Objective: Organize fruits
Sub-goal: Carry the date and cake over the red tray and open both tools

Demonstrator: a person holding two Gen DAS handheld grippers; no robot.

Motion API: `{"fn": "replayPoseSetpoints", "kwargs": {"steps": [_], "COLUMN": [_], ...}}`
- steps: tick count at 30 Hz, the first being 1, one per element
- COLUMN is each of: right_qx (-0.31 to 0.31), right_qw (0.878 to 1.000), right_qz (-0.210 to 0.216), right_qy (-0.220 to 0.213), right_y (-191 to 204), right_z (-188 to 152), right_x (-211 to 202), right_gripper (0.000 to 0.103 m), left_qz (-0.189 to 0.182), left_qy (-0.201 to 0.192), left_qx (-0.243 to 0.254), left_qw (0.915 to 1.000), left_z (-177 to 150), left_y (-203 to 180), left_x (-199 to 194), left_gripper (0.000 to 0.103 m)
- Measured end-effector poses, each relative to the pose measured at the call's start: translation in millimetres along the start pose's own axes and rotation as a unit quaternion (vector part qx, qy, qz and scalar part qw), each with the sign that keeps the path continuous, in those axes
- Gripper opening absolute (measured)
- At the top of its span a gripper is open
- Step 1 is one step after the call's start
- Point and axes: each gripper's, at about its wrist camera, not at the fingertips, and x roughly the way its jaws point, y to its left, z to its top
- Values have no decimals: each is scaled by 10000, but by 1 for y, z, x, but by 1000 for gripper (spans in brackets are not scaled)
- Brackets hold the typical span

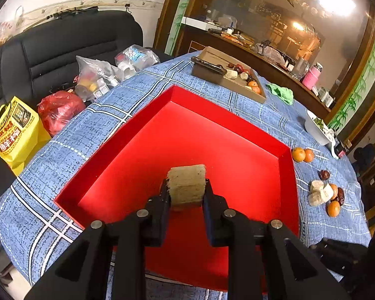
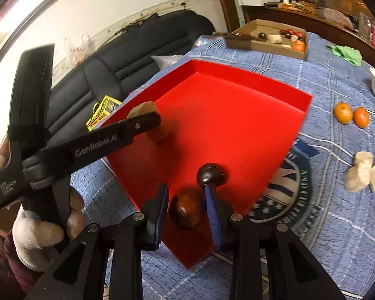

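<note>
Over the red tray (image 1: 127, 135) on the counter, the left gripper (image 1: 186, 187) clenched a pale spongy chunk (image 1: 186, 183), while the right gripper (image 2: 186, 196) grasped a dark red fruit (image 2: 186, 211)

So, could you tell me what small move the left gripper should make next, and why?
Probably lower a little and open. The left gripper is shut on a beige spongy chunk held above the red tray; the right wrist view shows it over the tray's floor, so releasing there should land it inside.
</note>
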Motion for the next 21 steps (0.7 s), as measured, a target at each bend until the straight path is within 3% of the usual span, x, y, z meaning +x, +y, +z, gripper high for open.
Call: {"fn": "replayPoseSetpoints", "kwargs": {"steps": [4,10,12,17,21], "right_qx": [-46,-148,-91,244,499], "right_qw": [10000,9998,9997,9987,9969], "right_qz": [43,-26,-22,34,-15], "right_qy": [11,-116,-204,-454,-603], "right_y": [5,9,5,-14,-34], "right_z": [4,6,6,1,-11], "right_x": [7,4,-2,-21,-40], "right_gripper": [34,40,42,46,52], "left_qz": [-32,81,196,581,511], "left_qy": [-64,-233,-276,-465,-457], "left_qx": [-81,-31,73,562,887], "left_qw": [9999,9997,9994,9956,9937], "left_z": [2,8,10,8,3], "left_y": [2,-3,-9,-43,-71], "left_x": [-3,-12,-15,-29,-33], "left_gripper": [48,50,55,80,82]}}
